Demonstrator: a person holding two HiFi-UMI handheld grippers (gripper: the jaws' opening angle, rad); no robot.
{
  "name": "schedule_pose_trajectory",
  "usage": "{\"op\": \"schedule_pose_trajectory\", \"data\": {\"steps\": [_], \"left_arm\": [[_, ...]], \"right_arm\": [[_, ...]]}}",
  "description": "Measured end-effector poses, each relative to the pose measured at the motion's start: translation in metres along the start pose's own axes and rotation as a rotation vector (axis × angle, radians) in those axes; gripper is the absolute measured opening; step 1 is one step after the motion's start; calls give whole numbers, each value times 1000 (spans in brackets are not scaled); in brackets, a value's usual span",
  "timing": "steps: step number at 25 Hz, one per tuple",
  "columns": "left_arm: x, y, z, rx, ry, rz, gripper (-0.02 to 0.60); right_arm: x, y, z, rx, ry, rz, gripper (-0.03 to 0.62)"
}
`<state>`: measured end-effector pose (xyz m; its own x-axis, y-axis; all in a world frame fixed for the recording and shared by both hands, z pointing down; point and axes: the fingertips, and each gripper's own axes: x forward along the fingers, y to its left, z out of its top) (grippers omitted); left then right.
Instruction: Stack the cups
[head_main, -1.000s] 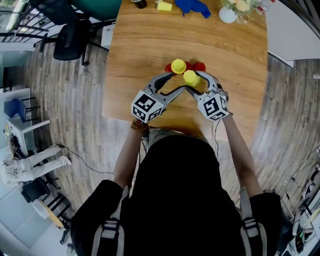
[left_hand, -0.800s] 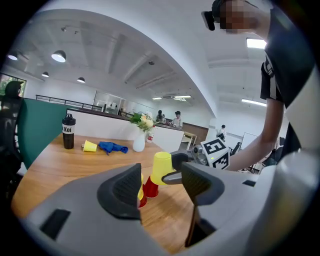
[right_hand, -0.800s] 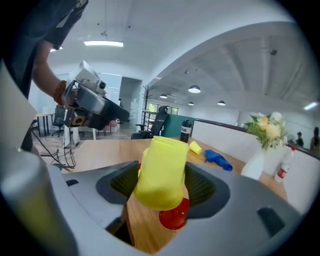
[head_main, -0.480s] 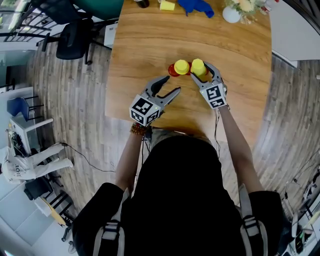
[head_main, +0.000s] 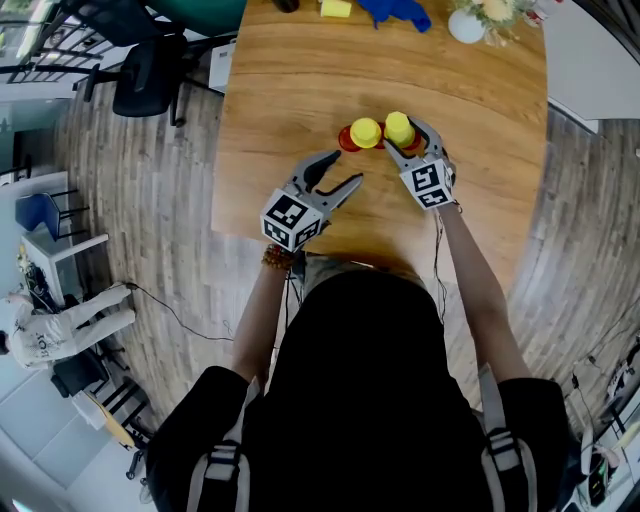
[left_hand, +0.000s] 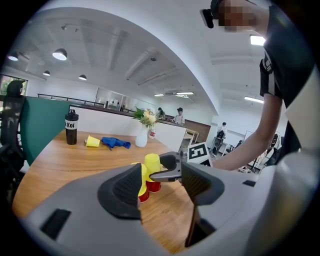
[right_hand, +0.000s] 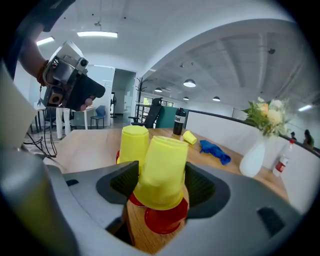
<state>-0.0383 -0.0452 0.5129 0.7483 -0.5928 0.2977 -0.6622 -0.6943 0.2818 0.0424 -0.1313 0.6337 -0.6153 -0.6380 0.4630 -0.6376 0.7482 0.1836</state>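
While right gripper (right_hand: 161, 186) clamps plain yellow cup (right_hand: 161, 167), cup stands mouth-down, closed base up, long axis near vertical, over red cup (right_hand: 162, 221); left gripper (left_hand: 162, 187) jaws apart, empty.

Bright even ceiling light, sharp, fisheye-warped edges, dark corners

White vase (right_hand: 255, 156), blue cloth (right_hand: 215, 150), black bottle (left_hand: 71, 127)
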Motion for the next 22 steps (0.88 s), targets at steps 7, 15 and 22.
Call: {"op": "schedule_pose_trajectory", "data": {"steps": [7, 15, 22], "left_arm": [[1, 3, 0, -3, 0, 4, 270], [7, 2, 0, -3, 2, -8, 270], [2, 5, 2, -7, -14, -3, 270]], "right_arm": [[3, 4, -13, -22, 37, 18, 290], [4, 4, -17, -24, 52, 29, 296], [-18, 4, 1, -25, 9, 38, 328]]}}
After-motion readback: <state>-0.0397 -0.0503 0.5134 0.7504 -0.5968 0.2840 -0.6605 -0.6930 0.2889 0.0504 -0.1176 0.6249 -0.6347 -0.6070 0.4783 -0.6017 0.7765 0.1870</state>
